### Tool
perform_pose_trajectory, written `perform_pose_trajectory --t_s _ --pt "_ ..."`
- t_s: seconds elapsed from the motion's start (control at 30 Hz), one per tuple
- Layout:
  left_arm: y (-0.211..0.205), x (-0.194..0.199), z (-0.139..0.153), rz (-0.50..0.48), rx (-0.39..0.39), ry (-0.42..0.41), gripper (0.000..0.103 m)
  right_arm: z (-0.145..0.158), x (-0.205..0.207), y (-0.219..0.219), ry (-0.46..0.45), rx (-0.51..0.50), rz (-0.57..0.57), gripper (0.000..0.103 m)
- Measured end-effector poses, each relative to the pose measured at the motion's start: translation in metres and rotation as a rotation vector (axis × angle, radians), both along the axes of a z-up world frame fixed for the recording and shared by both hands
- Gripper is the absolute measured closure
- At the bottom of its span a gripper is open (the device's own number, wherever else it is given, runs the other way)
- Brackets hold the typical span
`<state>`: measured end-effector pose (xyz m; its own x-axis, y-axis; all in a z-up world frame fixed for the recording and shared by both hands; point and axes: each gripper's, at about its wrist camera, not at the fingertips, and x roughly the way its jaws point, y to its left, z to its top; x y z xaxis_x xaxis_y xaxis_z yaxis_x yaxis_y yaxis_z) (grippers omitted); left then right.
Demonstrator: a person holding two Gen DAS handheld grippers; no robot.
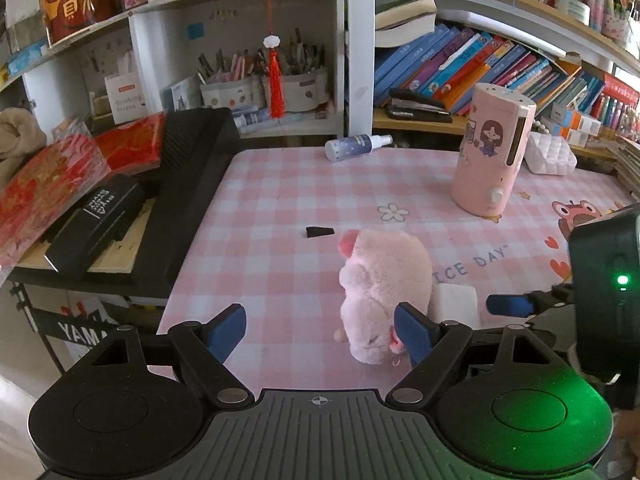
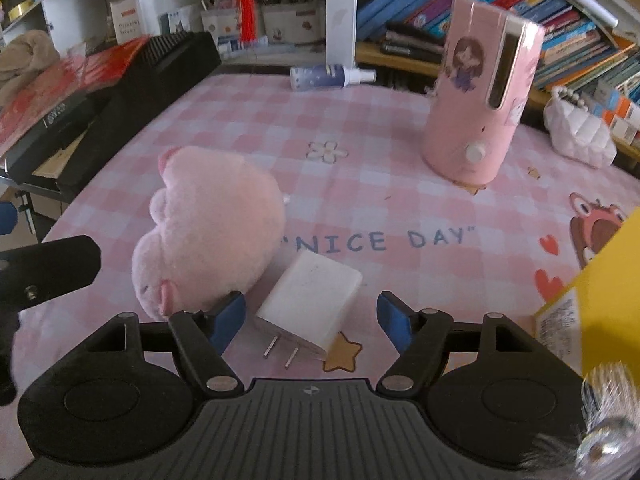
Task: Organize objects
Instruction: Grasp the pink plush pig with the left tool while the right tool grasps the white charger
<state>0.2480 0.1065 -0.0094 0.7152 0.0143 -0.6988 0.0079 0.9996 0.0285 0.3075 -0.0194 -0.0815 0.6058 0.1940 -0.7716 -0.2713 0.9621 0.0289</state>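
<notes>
Soft, dim daylight, faintly pink; fisheye bending curves the crowded wooden bookshelves (image 1: 500, 60) at the edges; a green indicator lamp (image 1: 622, 279) glows; the yellow cardboard box (image 2: 600, 292) is blurred.

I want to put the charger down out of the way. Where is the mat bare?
Bare checked mat lies between the black keyboard, the spray bottle and the pink humidifier, broken only by a small black scrap. It is crowded near both grippers, around the plush pig and white charger.
</notes>
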Motion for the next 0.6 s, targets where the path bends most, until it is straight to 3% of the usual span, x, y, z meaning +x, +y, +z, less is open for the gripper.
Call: perform_pose_trajectory --t_s 0.37,0.6 --pt "-0.010 0.018 -0.002 -0.030 -0.019 0.000 0.020 0.000 -0.002 -0.014 0.047 0.064 0.001 0.061" --pt "-0.032 0.044 -0.016 -0.083 -0.030 0.015 0.020 0.012 -0.022 -0.039 0.062 0.059 -0.050 0.062"
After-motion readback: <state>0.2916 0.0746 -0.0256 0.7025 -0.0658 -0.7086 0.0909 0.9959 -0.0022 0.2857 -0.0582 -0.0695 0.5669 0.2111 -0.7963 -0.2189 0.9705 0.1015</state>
